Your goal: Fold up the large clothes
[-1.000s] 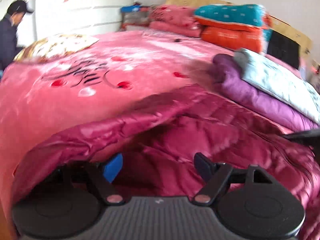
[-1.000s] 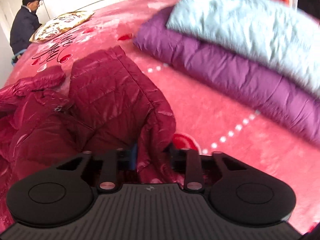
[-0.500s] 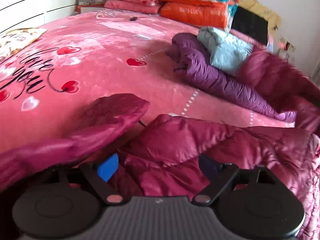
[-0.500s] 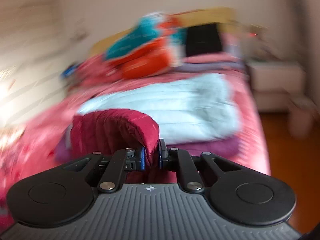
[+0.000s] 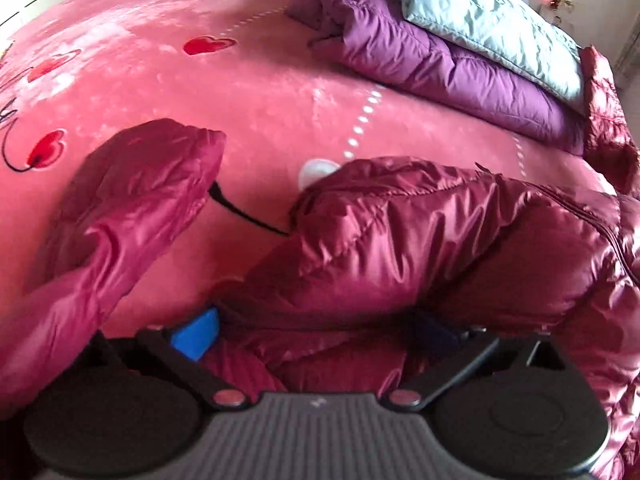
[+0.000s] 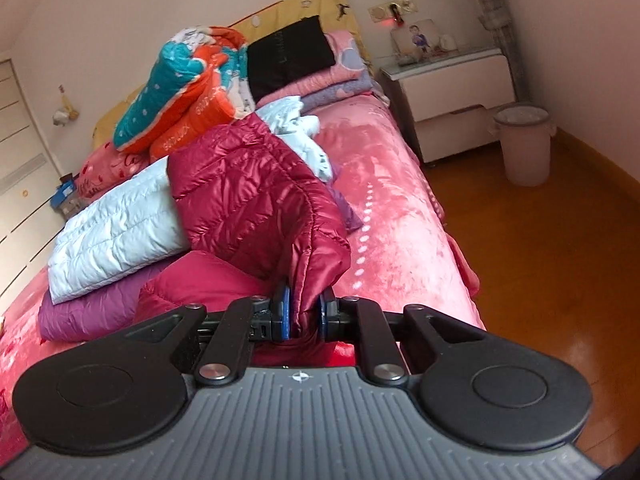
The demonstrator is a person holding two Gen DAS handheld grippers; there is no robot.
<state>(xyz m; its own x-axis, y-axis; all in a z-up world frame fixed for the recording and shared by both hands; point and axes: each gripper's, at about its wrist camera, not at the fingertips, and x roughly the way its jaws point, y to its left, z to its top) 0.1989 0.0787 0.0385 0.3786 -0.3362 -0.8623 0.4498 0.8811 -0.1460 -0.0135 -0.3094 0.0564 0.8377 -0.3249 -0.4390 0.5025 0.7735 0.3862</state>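
A dark red puffer jacket (image 5: 420,240) lies crumpled on the pink bed cover (image 5: 260,92), one sleeve (image 5: 132,208) stretched out to the left. My left gripper (image 5: 316,330) points down onto it with its jaws opening wide. A bulge of the jacket sits between the pads, which do not pinch it. In the right wrist view the jacket (image 6: 248,196) hangs up off the bed, my right gripper (image 6: 305,312) pinching its hem between the blue pads while the jaws are opening a little.
A folded purple jacket (image 5: 440,60) with a light blue one (image 5: 480,20) on top lies behind. Stacked quilts (image 6: 188,92) fill the headboard end. Right of the bed are a nightstand (image 6: 452,80), a pink bin (image 6: 524,144) and wooden floor (image 6: 540,260).
My left gripper sank toward the jacket and its jaws spread wider. My right gripper lifted the jacket's edge and swung round to face the headboard. The person is out of view now.
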